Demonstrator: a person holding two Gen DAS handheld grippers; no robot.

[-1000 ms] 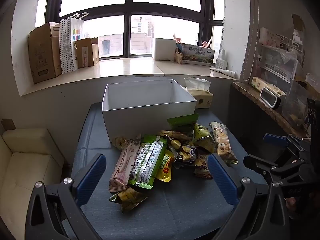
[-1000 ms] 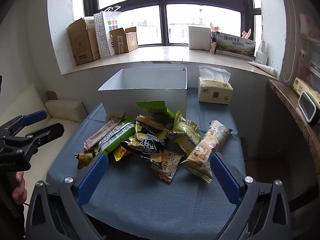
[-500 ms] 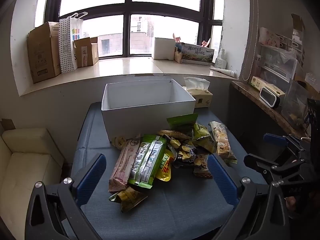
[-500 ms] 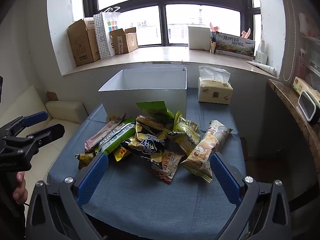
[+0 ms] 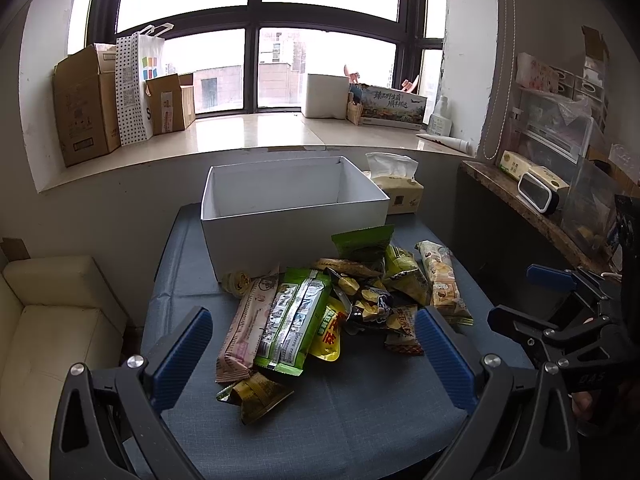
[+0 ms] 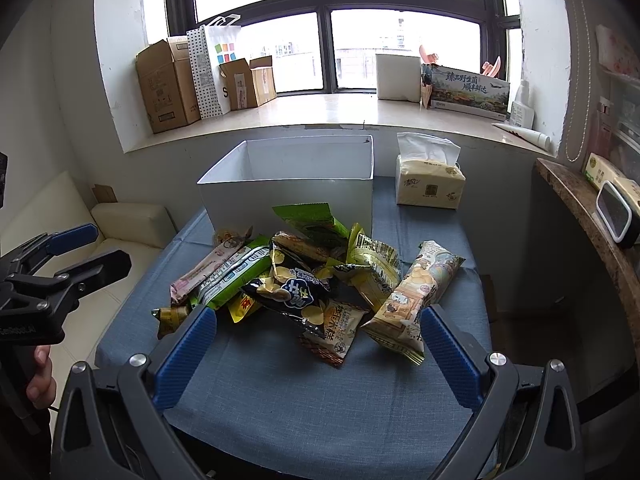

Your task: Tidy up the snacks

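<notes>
Snacks (image 5: 340, 304) heaped on blue table (image 5: 360, 412) just before white box (image 5: 288, 208) | we see left gripper (image 5: 308, 354) jaws apart, holding nothing | right gripper (image 6: 316, 354) jaws apart, holding nothing

The setting looks like a lived-in room of a home or small office used partly for storage. A wide dark-framed window (image 6: 328, 28) looks out on city buildings above a pale stone sill (image 5: 248, 136) crowded with brown cardboard boxes (image 5: 86, 104), a dotted white paper shopping bag (image 6: 212, 72) and a white plastic bottle (image 6: 522, 106). A cream leather sofa (image 5: 52, 332) stands beside a low table covered in blue cloth (image 6: 320, 392), which carries a yellow tissue pack (image 6: 430, 184).
</notes>
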